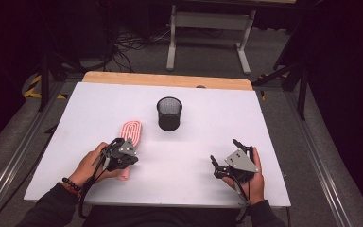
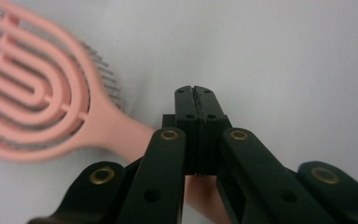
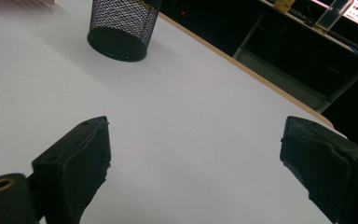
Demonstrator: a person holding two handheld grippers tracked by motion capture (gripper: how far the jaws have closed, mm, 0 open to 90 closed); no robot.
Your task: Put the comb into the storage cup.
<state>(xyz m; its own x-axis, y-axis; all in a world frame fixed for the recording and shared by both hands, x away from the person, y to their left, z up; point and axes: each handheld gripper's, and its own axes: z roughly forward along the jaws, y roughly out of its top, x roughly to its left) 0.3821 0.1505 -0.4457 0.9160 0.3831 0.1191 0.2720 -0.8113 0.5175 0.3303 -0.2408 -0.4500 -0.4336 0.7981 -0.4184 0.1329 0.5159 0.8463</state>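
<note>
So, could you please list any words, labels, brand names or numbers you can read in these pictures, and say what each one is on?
There is no readable text.
Pink hairbrush: no print shows.
Black mesh cup: no label.
White table: unmarked.
Left gripper and right gripper: no lettering visible.
Bright cards on the far shelf: possibly printed, but too small and blurred to read.

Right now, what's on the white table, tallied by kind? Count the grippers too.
Pink hairbrush: 1
Black mesh cup: 1
Handheld grippers: 2, the left gripper with jaws shut over the brush handle, the right gripper with jaws wide apart
Total: 4
</note>
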